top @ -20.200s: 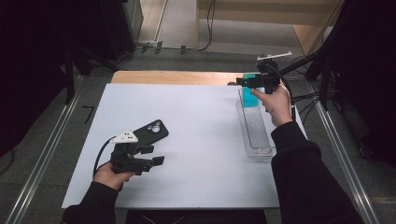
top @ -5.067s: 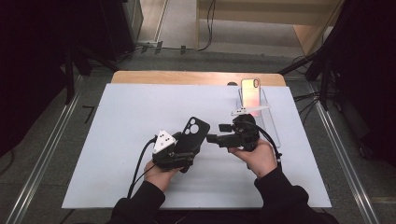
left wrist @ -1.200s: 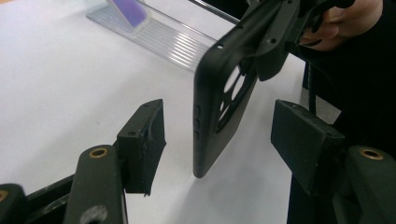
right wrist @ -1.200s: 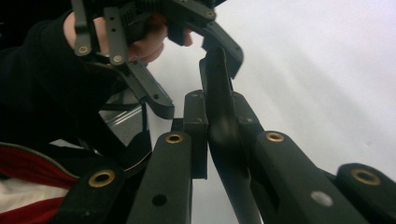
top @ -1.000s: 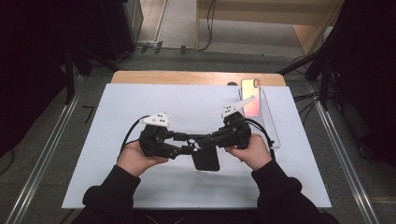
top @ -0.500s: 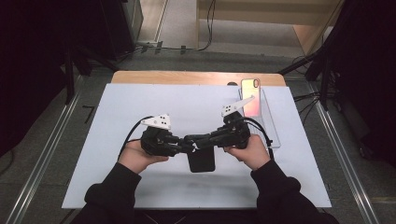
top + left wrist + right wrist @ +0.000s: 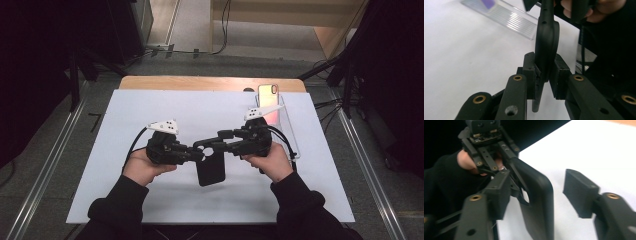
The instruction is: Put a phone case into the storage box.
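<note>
Phone case [image 7: 210,169], black with a camera cutout, hangs edge-down between both grippers above the white table [image 7: 125,115]. Left gripper [image 7: 544,75] has just clamped onto its edge. Right gripper [image 7: 541,192], clamped a second ago, has just opened, case between its jaws.

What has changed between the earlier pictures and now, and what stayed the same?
The black phone case came from the table's left to the middle. The left gripper has just closed on its edge. The right gripper has just been opening, and its right pad is off the case. The phone was placed upright in the clear tray. The white table stayed.
</note>
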Demonstrator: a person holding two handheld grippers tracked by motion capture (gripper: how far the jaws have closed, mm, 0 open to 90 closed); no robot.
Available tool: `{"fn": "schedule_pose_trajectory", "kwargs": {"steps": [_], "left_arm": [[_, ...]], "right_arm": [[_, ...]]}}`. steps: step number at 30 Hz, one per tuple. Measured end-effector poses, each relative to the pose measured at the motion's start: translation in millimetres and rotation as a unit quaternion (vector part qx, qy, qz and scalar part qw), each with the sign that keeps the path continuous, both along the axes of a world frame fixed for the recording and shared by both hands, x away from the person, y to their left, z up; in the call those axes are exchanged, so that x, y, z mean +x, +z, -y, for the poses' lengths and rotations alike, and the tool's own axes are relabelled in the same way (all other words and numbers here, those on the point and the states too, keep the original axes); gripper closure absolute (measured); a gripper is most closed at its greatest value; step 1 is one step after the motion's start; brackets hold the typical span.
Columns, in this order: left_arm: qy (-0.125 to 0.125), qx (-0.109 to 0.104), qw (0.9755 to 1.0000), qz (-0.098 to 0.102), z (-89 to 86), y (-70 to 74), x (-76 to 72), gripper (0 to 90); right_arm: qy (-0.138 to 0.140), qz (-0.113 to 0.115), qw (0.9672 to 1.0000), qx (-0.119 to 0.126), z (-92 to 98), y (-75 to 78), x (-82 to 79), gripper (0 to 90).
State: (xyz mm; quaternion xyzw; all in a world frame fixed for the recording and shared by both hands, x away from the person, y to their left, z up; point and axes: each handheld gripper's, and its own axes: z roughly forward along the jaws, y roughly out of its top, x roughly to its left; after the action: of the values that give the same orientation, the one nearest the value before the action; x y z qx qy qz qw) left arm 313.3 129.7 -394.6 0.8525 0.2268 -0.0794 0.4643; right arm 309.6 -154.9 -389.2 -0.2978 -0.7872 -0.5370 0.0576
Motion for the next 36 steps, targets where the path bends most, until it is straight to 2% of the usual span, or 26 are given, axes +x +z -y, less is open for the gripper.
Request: {"fn": "schedule_pose_trajectory", "kwargs": {"steps": [3, 6, 10, 13, 14, 17, 22, 25, 27, 32, 36], "left_arm": [[0.026, 0.003, 0.9996, -0.006, -3.9, 2.8, 1.6, 77.0], [0.051, 0.007, 0.9986, -0.010, -7.0, 5.8, 2.8, 77.0], [0.081, 0.002, 0.9966, -0.015, -10.7, 8.6, 3.9, 76.8], [0.100, 0.003, 0.9949, -0.014, -12.5, 10.6, 3.7, 76.8], [0.105, 0.003, 0.9944, -0.014, -12.7, 11.0, 3.6, 76.8], [0.121, 0.004, 0.9926, -0.013, -13.1, 13.2, 2.9, 76.8], [0.147, 0.016, 0.9890, -0.009, -12.0, 17.3, 1.1, 76.7], [0.159, 0.016, 0.9868, -0.024, -12.5, 19.2, 1.7, 76.7], [0.166, 0.017, 0.9854, -0.031, -12.8, 19.9, 2.0, 76.7], [0.184, 0.016, 0.9822, -0.032, -12.2, 21.9, 0.4, 76.7], [0.191, 0.014, 0.9807, -0.038, -10.7, 23.1, -0.9, 76.7]], "right_arm": [[-0.009, 0.019, 0.9998, -0.002, 1.4, 0.7, -1.4, 26.8], [-0.015, 0.028, 0.9995, -0.009, 1.7, 0.1, -2.3, 26.2], [-0.008, 0.026, 0.9995, -0.019, -0.7, -3.1, -2.4, 20.2], [-0.014, 0.027, 0.9991, -0.030, -3.4, -5.6, -1.9, 5.2], [-0.018, 0.016, 0.9989, -0.041, -4.6, -5.9, -1.5, 0.0], [-0.019, 0.007, 0.9981, -0.059, -8.4, -9.1, -2.4, 0.0], [-0.050, 0.023, 0.9957, -0.076, -15.2, -12.4, -8.6, 0.0], [-0.062, 0.025, 0.9935, -0.091, -20.7, -15.6, -11.5, 0.0], [-0.080, 0.032, 0.9909, -0.103, -25.0, -17.5, -14.3, 0.0], [-0.091, 0.031, 0.9905, -0.099, -33.3, -22.1, -18.4, 0.0], [-0.112, 0.033, 0.9885, -0.096, -41.2, -26.7, -22.3, 0.0]]}}
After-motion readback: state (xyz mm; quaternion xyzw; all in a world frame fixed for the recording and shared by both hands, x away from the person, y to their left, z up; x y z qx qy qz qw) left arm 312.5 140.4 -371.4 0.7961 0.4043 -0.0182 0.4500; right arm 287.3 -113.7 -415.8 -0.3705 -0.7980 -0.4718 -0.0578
